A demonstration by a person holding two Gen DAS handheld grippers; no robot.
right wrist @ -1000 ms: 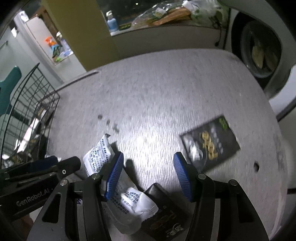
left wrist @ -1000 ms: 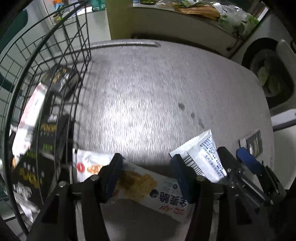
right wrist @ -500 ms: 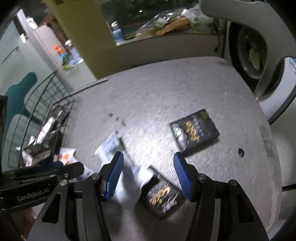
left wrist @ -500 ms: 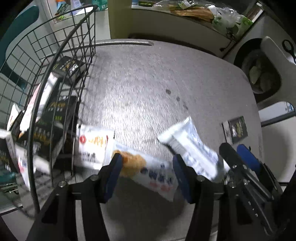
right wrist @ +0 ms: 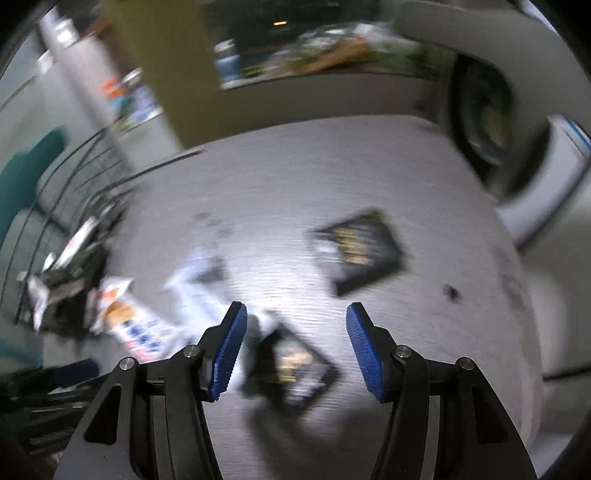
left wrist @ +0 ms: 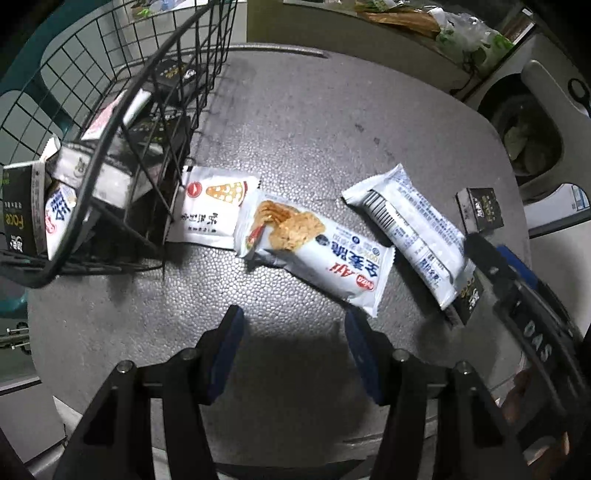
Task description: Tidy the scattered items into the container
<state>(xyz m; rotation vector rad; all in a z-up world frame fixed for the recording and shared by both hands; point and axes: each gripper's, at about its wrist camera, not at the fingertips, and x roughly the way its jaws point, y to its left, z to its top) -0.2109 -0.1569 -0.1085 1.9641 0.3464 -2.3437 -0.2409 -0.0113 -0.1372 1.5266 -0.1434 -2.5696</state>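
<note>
Two grippers spread, empty | left gripper [left wrist: 291,325] just short of cracker packet [left wrist: 314,251] | right gripper [right wrist: 295,325] over black sachet [right wrist: 295,365]

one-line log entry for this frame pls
left hand-held gripper: open, empty | right hand-held gripper: open, empty | wire basket: part filled | cracker packet, black sachet: on table

Grey speckled tabletop [left wrist: 295,122], olive-yellow wall panel [right wrist: 166,70], cluttered counter [left wrist: 424,22] behind, teal chair [right wrist: 22,177], dim light.

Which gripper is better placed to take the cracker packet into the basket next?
Left. The open left gripper faces the cracker packet, beside the wire basket. The right gripper hangs over a black packet.
</note>
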